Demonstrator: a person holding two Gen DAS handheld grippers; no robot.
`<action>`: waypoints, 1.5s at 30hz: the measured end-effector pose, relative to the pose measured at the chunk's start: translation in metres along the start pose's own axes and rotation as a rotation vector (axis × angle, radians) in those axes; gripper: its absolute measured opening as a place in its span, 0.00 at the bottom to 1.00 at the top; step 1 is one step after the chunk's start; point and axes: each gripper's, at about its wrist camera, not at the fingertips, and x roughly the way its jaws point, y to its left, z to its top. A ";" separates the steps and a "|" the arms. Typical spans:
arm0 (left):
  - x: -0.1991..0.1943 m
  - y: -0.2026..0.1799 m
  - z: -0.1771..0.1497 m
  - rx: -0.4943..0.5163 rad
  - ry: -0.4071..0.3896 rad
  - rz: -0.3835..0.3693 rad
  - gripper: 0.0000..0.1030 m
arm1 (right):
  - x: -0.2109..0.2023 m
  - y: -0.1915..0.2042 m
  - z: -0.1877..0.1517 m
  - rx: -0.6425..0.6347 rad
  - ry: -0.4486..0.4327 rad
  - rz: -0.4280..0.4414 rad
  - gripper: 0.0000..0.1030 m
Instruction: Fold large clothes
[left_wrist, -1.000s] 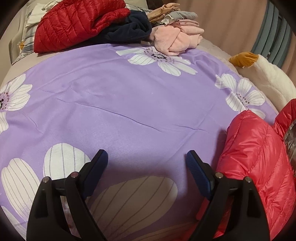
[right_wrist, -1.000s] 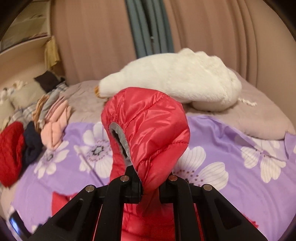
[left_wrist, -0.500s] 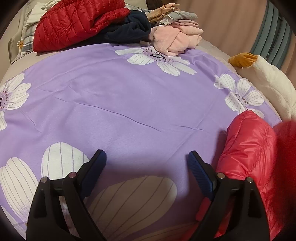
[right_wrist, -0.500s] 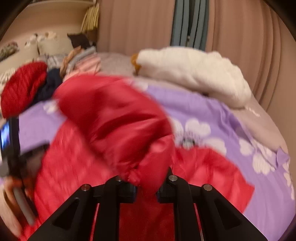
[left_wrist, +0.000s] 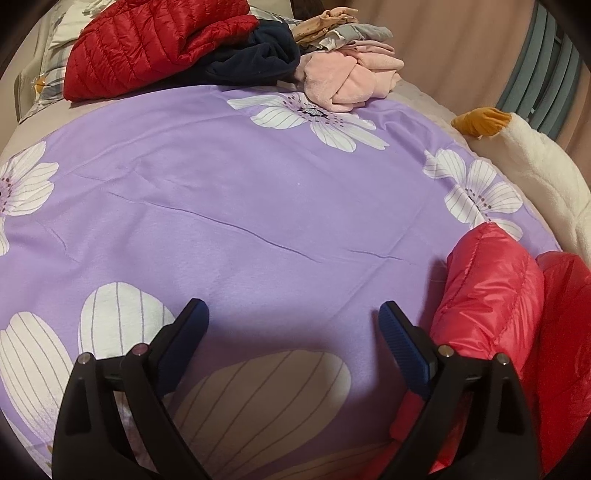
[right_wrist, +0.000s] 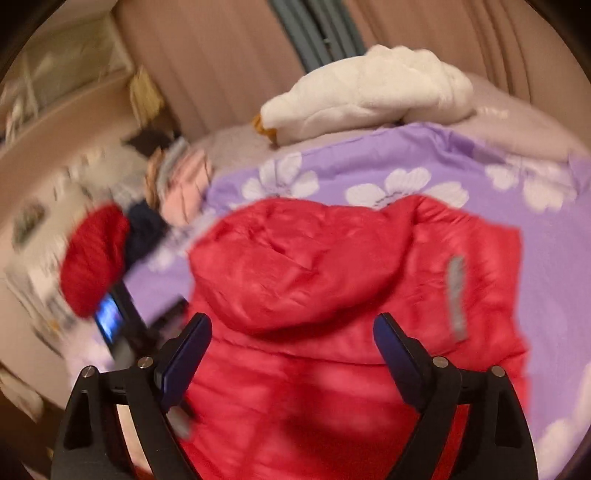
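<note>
Right gripper (right_wrist: 291, 332) hangs over the red puffer jacket (right_wrist: 351, 295); its jaws are opening, wide apart already, nothing pinched; jacket fabric shows between and beyond the pads but they do not press on it. The jacket lies on the purple floral bedspread (right_wrist: 517, 173), hood (right_wrist: 306, 266) flopped onto the body toward 12 o'clock from the right gripper, grey trim strip (right_wrist: 456, 299) at about 2 o'clock; the view is motion-blurred, so seam and sleeve detail cannot be read. Left gripper (left_wrist: 293, 321) is spread wide, empty, over bare bedspread (left_wrist: 240, 206); from it the jacket (left_wrist: 491, 310) sits at 3 to 4 o'clock, just beside its right finger, bulk running off the frame edge. Key relation: the jacket is directly under the right gripper and only alongside the left, so the right hand is nearer; long axis looks to run roughly away from the right gripper toward 12, though that is a judgement from a blurred frame. Next fold probably needs the left to come across to the garment edge at 3 o'clock. Background: white plush goose (right_wrist: 369, 92) at 12 to 1 o'clock in the right view; pile of other clothes (left_wrist: 221, 48) at 11 to 12 in the left view, well apart from the jacket.
</note>
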 end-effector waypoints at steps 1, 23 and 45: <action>0.000 -0.001 0.000 0.003 0.000 0.005 0.91 | 0.006 0.005 -0.001 0.009 -0.038 -0.044 0.86; -0.007 0.000 -0.001 0.032 0.016 0.033 0.86 | 0.032 -0.057 -0.038 0.156 0.105 -0.339 0.29; -0.056 -0.126 -0.086 0.454 -0.001 -0.315 0.32 | 0.083 -0.062 -0.009 0.057 -0.048 -0.479 0.14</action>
